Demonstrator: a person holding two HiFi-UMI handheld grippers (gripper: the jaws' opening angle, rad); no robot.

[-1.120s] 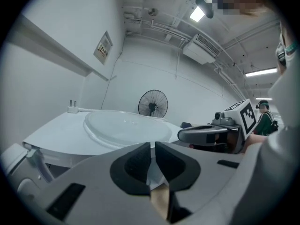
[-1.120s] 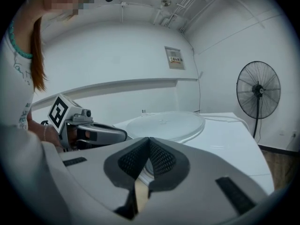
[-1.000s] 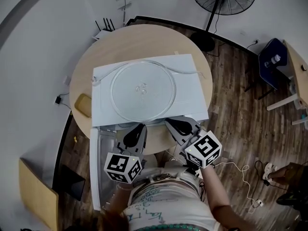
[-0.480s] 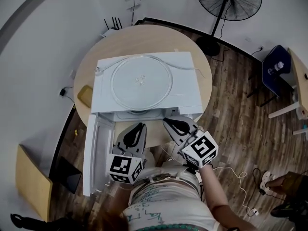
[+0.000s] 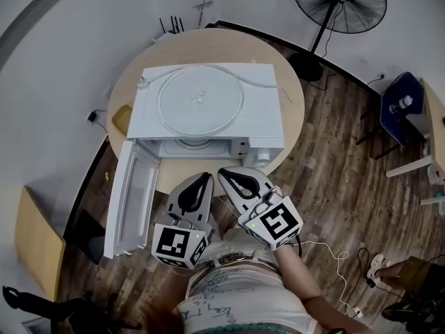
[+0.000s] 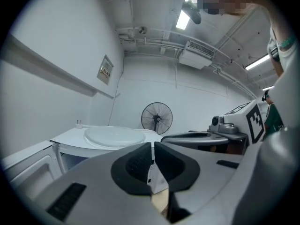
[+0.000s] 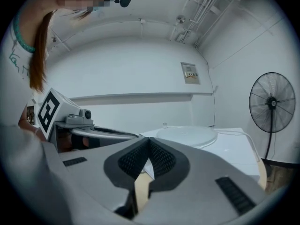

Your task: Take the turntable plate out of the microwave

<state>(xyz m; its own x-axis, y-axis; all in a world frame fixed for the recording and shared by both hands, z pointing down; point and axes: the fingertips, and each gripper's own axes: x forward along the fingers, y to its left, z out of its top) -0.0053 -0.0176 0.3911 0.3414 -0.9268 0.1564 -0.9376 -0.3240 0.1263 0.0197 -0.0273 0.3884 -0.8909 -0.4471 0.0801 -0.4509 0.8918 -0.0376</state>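
Door [image 5: 132, 197] of the microwave [image 5: 264, 110] stands swung open at the left. Just right of it, the left hand-held gripper [image 5: 206, 178] sits close to the person's body, its jaws closing to a thin slit with nothing between them. The turntable plate [image 5: 200, 101] lies flat on the microwave's top, already out of the cavity. The right hand-held gripper [image 5: 224, 173] is clenched and empty. The removal looks finished. What remains is probably only shutting the door.
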